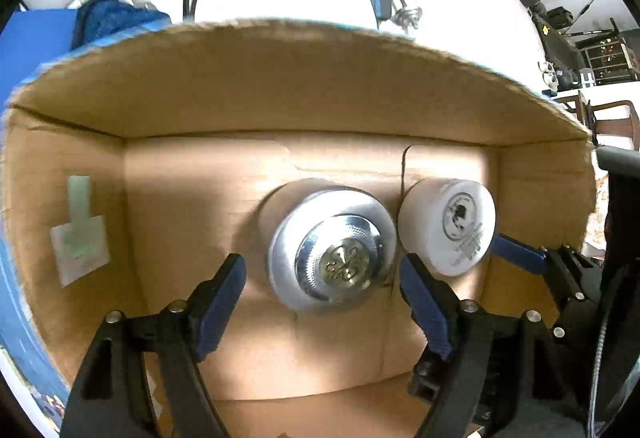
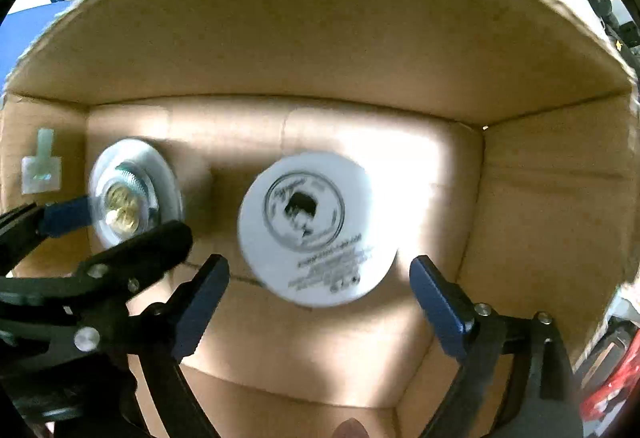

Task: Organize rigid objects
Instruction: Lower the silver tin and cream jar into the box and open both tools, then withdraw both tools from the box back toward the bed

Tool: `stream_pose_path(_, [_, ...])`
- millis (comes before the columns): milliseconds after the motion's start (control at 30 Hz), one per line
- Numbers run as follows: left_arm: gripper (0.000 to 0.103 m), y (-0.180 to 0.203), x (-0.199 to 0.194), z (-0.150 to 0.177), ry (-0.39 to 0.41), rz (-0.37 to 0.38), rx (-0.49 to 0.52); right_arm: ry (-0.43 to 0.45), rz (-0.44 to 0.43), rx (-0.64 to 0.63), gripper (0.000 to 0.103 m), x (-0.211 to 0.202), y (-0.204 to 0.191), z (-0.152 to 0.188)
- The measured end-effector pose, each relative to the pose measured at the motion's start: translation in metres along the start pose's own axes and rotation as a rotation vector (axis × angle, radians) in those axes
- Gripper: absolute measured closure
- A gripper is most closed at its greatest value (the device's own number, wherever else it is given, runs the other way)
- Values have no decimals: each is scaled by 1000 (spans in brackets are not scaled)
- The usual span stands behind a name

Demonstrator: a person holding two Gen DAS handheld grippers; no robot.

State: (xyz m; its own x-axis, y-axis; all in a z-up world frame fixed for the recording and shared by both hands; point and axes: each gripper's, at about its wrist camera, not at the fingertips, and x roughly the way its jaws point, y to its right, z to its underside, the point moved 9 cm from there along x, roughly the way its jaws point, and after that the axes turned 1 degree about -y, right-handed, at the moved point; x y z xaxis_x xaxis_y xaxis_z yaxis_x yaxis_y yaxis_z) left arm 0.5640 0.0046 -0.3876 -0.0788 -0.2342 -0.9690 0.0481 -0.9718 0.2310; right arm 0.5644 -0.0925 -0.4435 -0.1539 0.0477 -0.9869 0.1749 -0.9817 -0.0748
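- You have both jars down inside the cardboard box (image 1: pixel 280 94), so the placing looks done; what is left is lifting your tongs clear.
- Your left tongs (image 1: pixel 320 278) stand spread, the silver-lidded jar (image 1: pixel 332 246) between the pads, unpinched.
- Your right tongs (image 2: pixel 318 288) stand spread around the white jar (image 2: pixel 316 230), not pressing it.
- Count: two jars, one box, one pale sticker (image 1: pixel 78 234) on the wall left of the left tongs.

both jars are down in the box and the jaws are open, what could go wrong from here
1. The white jar and the silver-lidded jar stand nearly touching, so lifting the left gripper or right gripper carelessly might clip one into the other.
2. The cardboard box walls are tall; a sideways exit may snag the rim.
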Motion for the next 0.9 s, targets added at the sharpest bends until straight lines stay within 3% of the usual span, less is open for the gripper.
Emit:
stream_pose_path(100, [11,-1,-14,8,43,-4,-3,16,-5,14,0,-10,-5,7])
stream_pose_path(200, [2,-1,-28,17,76,-22,-2,46,-9,30,0,-21,-12,14])
stream_pose_path(567, [1,-20,-78,66,256,-79,11,194,4,49,0,-61,-40,66])
stream_pose_path(900, [1,-16,-124,115,397,-139,24,334,32,60,0,-117,-23,127])
